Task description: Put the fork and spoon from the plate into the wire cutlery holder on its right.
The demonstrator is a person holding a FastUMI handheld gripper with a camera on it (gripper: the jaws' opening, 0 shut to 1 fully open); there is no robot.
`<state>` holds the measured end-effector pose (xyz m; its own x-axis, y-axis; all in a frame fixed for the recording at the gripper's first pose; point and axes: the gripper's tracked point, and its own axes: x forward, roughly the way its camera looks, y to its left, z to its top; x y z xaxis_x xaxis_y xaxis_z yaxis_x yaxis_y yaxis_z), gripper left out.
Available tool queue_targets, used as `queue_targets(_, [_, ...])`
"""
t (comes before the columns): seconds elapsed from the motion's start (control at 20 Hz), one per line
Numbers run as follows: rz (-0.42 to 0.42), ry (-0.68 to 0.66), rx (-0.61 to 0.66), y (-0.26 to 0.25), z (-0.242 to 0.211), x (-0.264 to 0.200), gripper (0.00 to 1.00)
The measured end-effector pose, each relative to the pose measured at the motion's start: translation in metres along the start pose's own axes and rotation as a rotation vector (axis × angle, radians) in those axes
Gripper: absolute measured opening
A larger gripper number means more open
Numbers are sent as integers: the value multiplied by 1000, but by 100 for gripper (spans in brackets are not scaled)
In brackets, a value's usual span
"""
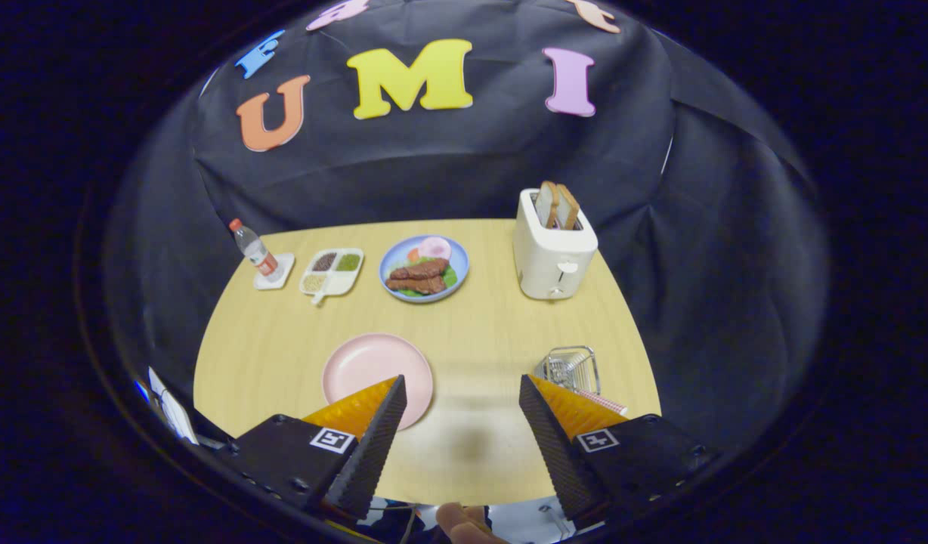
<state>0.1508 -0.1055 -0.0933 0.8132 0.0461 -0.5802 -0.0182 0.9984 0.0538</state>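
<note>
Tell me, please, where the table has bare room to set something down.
The widest bare stretch of table runs between the pink plate and the wire holder, ahead of the open tool. A band lies between plate and food plate. The far row, bottle to toaster, is crowded.

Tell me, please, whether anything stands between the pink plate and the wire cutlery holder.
Nothing visible does: bare table lies between the pink plate and the wire cutlery holder. The open tool hovers in front, its fingers covering the plate's near edge and the holder's base.
</note>
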Motion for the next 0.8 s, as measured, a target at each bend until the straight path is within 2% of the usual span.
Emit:
queue_targets(0.2, [-4,-222,15,45,8,-51,91])
queue_targets(0.4, [32,-453,45,87,19,-111,91])
queue_targets(0.6, [26,-655,-4,114,22,-165,91])
queue_targets(0.8, [16,-794,-54,136,20,-211,91])
